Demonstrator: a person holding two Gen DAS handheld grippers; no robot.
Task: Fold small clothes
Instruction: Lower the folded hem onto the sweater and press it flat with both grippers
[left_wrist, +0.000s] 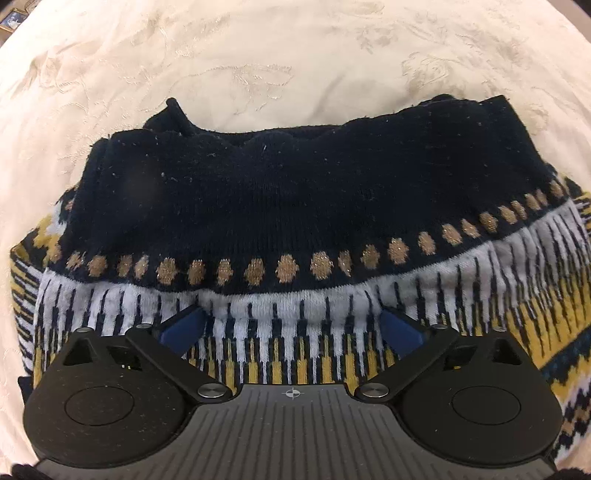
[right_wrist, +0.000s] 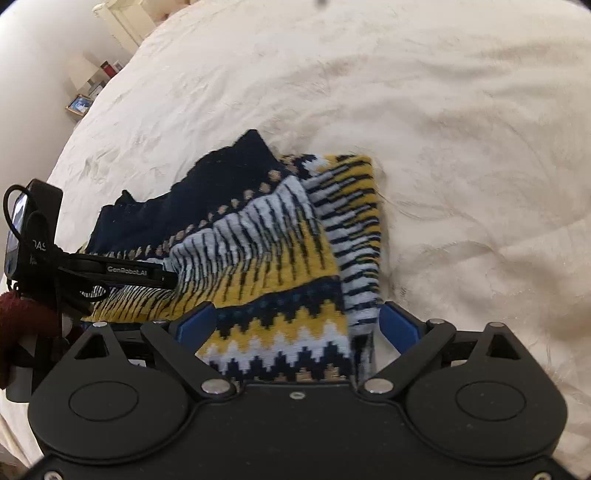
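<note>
Nearest the right wrist camera, the right claw is seen with its blue fingers spread wide; the zigzag-patterned hem of the knitted sweater lies between them, but no closure on the fabric is made. Whether the pads touch the knit cannot be told. Nearest the left wrist camera, the left claw is likewise held wide open over the white-and-yellow striped band of the same sweater, and nothing is gripped by it.

The sweater is laid on the cream bedspread, partly folded: a striped sleeve or side panel is turned over the body, and the navy upper part with the row of gold dots is found farther from both claws. Beyond it, only bare bedspread is seen.

The garment is judged to be light, soft and limp, with some stretch and a grippy knit surface. Sagging and bunching are to be expected if a single layer is lifted. A hold is best taken at the thick hem edge or at a folded corner, through all layers together.
</note>
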